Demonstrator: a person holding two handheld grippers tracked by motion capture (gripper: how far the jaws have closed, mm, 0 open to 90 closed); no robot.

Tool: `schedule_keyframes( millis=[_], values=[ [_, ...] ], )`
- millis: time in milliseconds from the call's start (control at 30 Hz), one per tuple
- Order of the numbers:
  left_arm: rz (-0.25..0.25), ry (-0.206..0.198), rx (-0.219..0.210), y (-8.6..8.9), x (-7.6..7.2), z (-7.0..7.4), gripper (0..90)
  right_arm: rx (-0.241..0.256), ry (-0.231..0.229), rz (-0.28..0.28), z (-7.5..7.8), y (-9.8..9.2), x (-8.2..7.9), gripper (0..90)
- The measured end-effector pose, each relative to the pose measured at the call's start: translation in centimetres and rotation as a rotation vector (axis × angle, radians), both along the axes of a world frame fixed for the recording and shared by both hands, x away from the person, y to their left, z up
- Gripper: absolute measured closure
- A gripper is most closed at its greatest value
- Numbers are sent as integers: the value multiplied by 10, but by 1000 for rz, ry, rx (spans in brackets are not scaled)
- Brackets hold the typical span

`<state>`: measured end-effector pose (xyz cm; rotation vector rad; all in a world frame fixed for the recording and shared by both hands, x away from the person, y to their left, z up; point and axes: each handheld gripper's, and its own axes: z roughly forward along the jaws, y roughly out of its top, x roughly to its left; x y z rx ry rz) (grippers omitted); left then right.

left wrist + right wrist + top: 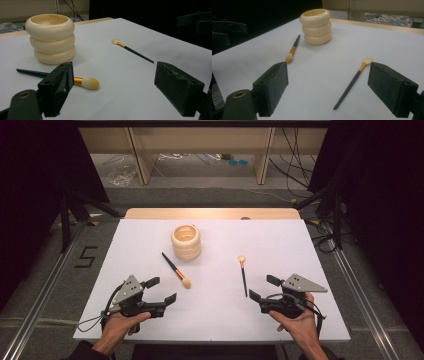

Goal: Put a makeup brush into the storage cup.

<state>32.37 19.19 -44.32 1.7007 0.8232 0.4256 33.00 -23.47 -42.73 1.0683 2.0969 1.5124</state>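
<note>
Both grippers, left gripper and right gripper, hover with jaws released, flanking two brushes, round brush and flat brush, mid-frame.

So the left tongs are spread wide with nothing between the jaws, hanging low over the white bench. Just past the left jaw lies a fluffy brush, gold ferrule, dark handle running off left behind that jaw. Behind it stands a cream holder that looks like three stacked rings, upright, close to the brush handle but not touching. Farther right, well apart, a thinner flat brush lies with its bristles pointing away.
</note>
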Motion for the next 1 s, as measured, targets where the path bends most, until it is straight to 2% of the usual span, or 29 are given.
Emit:
schedule_keyframes(
  millis=[100,167,233,300,467,500,600,633,733,900,967,1000],
  values=[
    [5,6,-7,0,0,0,159,-33,20,-1,0,-1,7,179],
    [11,14,-19,-1,0,-1,159,-38,32,5,-1,-1,12,176],
    [11,17,-15,-1,0,-1,159,-72,47,-1,1,-1,17,176],
    [11,15,-21,-1,1,-1,159,-106,38,-1,2,-1,23,174],
    [6,9,-7,0,1,-1,159,-199,110,2,6,2,41,169],
    [5,8,-6,0,1,-1,159,-205,126,9,6,4,44,177],
    [5,8,-6,0,1,-1,159,-266,159,18,9,10,53,204],
    [5,9,-6,0,1,-1,159,-288,150,30,9,11,57,201],
    [4,8,-4,0,1,-1,159,-323,190,33,10,18,64,213],
    [5,9,-6,0,1,-1,159,-378,226,30,8,27,79,221],
    [5,9,-5,1,1,-1,159,-408,246,50,9,29,85,230],
    [0,6,-3,1,1,-1,159,-404,256,45,9,31,88,234]
  ],
)
